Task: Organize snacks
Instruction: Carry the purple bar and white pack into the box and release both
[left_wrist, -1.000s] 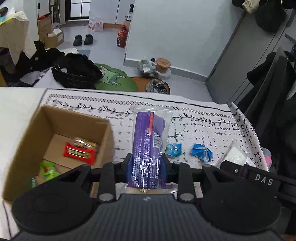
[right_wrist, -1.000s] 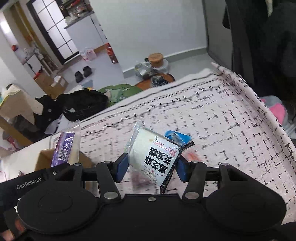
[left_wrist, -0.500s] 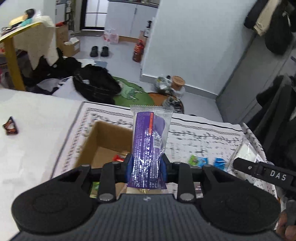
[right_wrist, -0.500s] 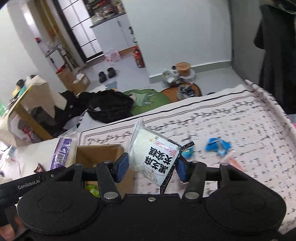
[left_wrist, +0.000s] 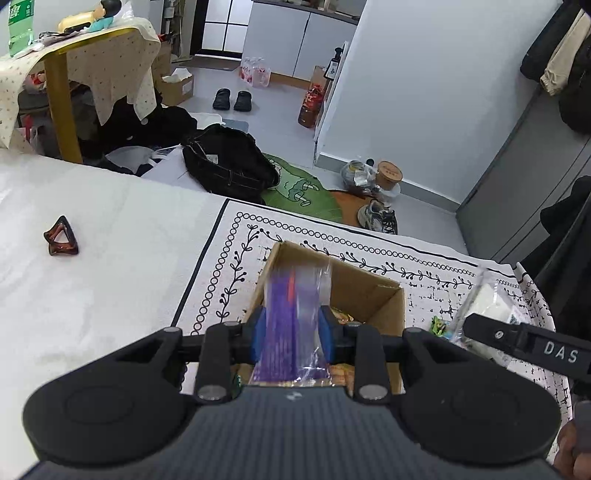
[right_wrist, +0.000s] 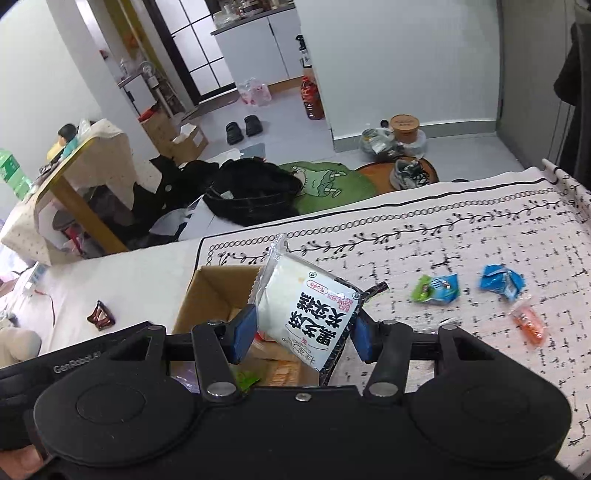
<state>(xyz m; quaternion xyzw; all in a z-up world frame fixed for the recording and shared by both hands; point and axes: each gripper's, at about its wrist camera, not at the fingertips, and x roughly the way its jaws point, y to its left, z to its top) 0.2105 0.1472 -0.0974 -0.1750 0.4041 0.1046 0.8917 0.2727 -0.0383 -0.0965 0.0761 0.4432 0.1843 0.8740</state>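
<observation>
Holding purple snack packet (left_wrist: 291, 317) upright in my left gripper (left_wrist: 291, 330), pads clamped on its flanks, long axis running away from camera, tip over open cardboard box (left_wrist: 369, 291).
Box: directly ahead and below, on patterned cloth (left_wrist: 229, 266).
Right gripper (right_wrist: 301, 332): clasps white sesame-cake packet (right_wrist: 306, 314), tilted, also above box; left gripper judged nearer.
Left view: purple packet blurred, box interior mostly hidden.
Right view only: loose blue snacks (right_wrist: 500, 282), orange snack (right_wrist: 530, 325) lying well right of box.
</observation>
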